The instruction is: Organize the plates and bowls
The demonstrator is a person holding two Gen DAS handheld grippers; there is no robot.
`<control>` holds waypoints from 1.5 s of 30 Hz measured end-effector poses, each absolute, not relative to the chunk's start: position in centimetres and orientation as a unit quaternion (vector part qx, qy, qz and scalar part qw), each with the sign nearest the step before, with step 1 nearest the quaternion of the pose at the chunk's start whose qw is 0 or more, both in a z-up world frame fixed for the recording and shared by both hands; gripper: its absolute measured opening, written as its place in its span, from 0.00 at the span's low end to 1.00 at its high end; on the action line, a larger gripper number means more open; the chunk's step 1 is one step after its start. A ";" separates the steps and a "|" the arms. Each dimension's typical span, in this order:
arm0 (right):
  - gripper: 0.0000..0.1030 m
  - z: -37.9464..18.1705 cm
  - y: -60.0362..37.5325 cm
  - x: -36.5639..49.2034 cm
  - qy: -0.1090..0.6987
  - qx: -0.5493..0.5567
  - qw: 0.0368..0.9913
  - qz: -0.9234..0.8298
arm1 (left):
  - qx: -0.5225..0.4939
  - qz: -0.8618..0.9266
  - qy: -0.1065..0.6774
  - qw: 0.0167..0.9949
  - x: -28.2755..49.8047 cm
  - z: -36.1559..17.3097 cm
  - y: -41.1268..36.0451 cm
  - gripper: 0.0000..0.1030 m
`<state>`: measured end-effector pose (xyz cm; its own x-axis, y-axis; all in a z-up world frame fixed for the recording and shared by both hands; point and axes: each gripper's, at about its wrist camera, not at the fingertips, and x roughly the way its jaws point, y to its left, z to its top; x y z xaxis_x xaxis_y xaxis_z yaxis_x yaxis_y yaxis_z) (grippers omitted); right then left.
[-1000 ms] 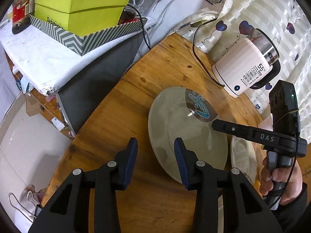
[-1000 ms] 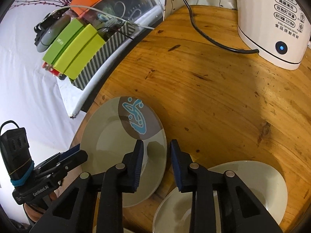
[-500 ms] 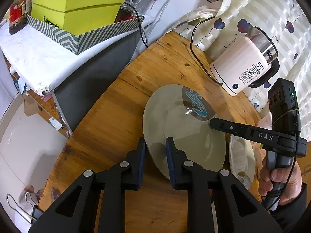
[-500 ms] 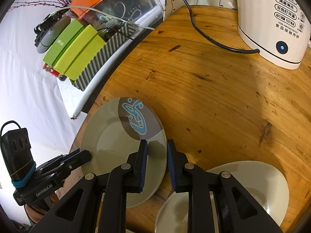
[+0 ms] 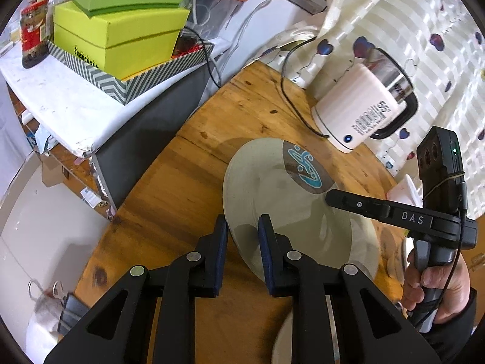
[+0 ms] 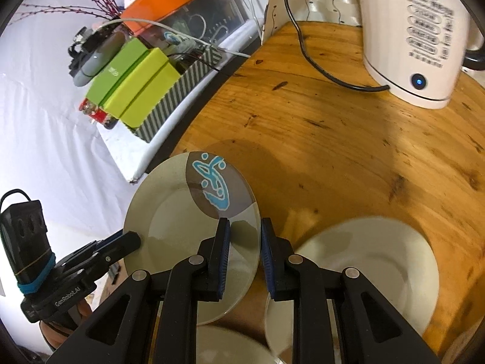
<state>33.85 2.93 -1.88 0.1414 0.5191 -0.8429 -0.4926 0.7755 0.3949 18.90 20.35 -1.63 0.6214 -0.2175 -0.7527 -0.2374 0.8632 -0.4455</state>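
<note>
A grey-green plate (image 5: 272, 188) (image 6: 169, 221) with a brown patch and a blue motif hangs just above the round wooden table (image 5: 182, 188) (image 6: 333, 139), casting a shadow on it. My left gripper (image 5: 242, 236) is shut on the plate's near left rim. My right gripper (image 6: 244, 236) is shut on the opposite rim, near the brown patch. From the right of the left wrist view, the right gripper's finger (image 5: 348, 201) reaches onto the plate. The left gripper's finger (image 6: 127, 239) shows in the right wrist view on the plate's left edge.
A white plate (image 6: 379, 261) lies on the table right of the held plate, and another pale dish (image 6: 230, 345) is at the bottom edge. A white electric kettle (image 5: 360, 109) (image 6: 424, 30) with a black cord stands at the back. Green boxes (image 5: 118, 36) sit on a side shelf.
The left jaws have closed onto the plate's rim, and the right jaws have tightened on theirs. Both grippers have risen, and the plate has come up off the table with them.
</note>
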 end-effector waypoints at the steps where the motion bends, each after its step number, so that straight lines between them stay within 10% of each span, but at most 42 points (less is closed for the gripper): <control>1: 0.19 -1.6 2.6 33.3 0.562 0.012 0.757 0.334 | -0.259 0.004 0.433 0.863 18.4 -1.2 20.0 0.21; 45: 0.23 -3.8 -6.7 19.0 0.580 0.002 0.773 0.257 | -0.206 -0.031 0.488 0.848 9.3 -3.4 10.5 0.21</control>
